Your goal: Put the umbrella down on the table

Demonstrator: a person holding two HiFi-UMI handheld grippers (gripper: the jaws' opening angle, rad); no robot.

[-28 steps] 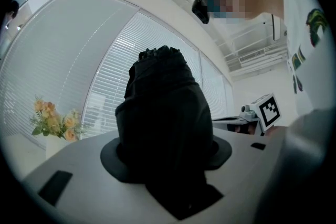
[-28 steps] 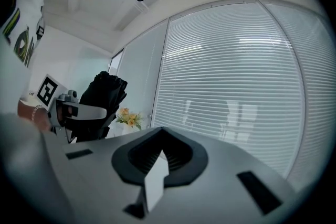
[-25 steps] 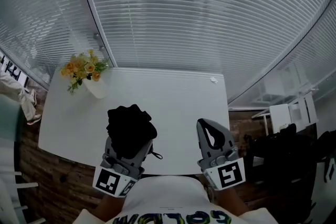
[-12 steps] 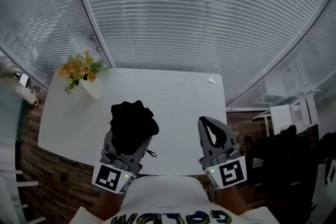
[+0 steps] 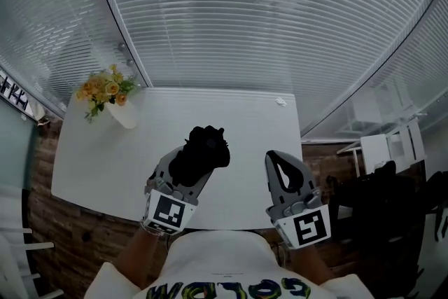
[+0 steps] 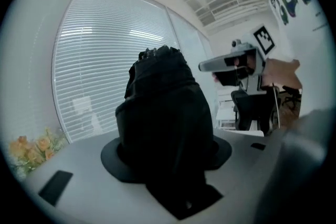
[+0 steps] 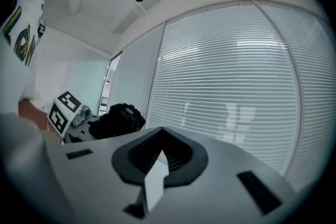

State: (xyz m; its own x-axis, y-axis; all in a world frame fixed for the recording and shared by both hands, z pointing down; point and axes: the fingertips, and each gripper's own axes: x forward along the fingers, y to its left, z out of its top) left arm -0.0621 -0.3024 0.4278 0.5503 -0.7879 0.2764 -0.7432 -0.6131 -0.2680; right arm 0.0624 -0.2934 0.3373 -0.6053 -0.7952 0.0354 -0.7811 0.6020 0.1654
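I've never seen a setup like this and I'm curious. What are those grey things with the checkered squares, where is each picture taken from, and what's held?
A person holds a two-jaw gripper in each hand; the patterned cubes are part of them. One picture comes from a camera on the person's head, looking down; the other two from cameras riding on the grippers. The left gripper clamps a folded black umbrella over the white table. The right gripper is closed and empty. On the table stand yellow flowers in a white vase.
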